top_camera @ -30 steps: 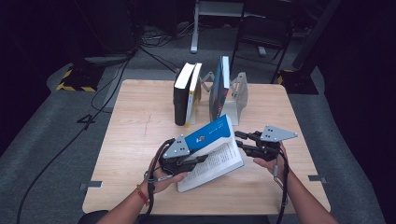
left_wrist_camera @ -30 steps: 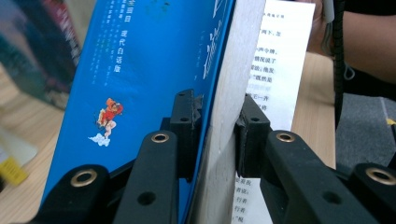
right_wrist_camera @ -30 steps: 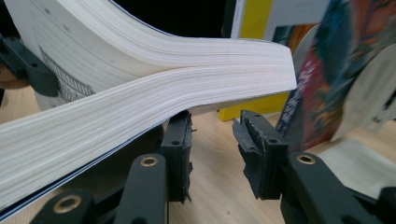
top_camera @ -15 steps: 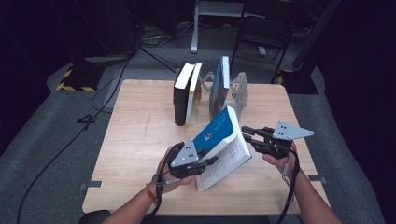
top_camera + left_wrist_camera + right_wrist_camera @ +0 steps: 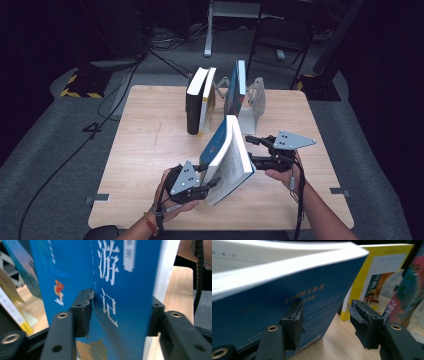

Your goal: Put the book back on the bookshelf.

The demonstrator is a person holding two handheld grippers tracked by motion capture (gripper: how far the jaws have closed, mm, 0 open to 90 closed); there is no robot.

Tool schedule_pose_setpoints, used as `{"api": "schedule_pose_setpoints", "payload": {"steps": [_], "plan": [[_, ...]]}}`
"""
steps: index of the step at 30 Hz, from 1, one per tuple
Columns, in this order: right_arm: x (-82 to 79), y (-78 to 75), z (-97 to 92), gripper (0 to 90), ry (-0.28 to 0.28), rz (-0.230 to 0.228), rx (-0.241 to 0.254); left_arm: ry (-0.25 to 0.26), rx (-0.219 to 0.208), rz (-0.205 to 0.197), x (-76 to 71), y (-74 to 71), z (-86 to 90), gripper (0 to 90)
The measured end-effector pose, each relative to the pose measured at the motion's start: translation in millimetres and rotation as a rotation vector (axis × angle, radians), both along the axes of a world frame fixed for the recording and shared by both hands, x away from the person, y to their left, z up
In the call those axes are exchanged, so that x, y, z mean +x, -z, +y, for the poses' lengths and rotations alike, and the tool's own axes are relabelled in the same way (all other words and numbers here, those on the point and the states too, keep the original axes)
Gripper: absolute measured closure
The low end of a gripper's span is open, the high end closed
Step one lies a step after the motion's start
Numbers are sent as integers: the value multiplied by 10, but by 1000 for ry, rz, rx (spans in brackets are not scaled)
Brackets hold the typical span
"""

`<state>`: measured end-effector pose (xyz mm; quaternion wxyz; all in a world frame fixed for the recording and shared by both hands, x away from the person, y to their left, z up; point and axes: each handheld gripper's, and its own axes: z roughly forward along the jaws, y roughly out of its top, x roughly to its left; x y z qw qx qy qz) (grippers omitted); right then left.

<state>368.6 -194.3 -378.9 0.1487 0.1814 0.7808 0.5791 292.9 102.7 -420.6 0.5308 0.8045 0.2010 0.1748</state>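
Light wooden table. Thick blue paperback book tilted between grippers. Left gripper just opened, jaws around spine, maybe touching. Right gripper just opened, half wide, book against one jaw.

White characters "游记" on the blue book's spine.

You have a thick blue paperback standing tilted on the wooden table, near its front edge, with the blue cover facing left and the white page block facing right and up. Its spine carries large white Chinese characters, and the back cover shows small gold lettering. It leans to the right, closed.
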Motion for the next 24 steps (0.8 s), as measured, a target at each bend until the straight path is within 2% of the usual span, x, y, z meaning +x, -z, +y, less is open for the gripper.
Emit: {"api": "schedule_pose_setpoints", "payload": {"steps": [3, 4, 6, 8, 10, 11, 13, 16, 19, 24], "plan": [[-44, 20, 99, 406, -40, -7, -26, 8, -21, 65, 51, 67, 23, 357], [-62, 26, 132, 403, -49, -8, -29, 15, -26, 66, 53, 72, 31, 359], [-86, 27, 209, 402, -55, -31, -43, 29, -25, 33, 48, 63, 42, 449], [-75, 14, 225, 403, -50, -43, -48, 44, -53, 54, 96, 59, 71, 511], [-37, 17, 199, 429, -44, -28, -18, 56, -67, 63, 148, 57, 78, 574], [-33, 15, 186, 445, -40, -33, -19, 60, -72, 74, 166, 57, 58, 584], [-41, -1, 151, 488, -19, -56, -34, 69, -69, 66, 224, 55, 12, 592], [-52, -19, 65, 584, -20, -78, -1, 86, -83, 62, 307, 74, -67, 595], [-36, -35, -8, 631, -21, -80, -1, 109, -84, 61, 373, 75, -157, 596], [-51, -58, -105, 642, -11, -82, -4, 143, -82, 61, 434, 69, -261, 600]]}}
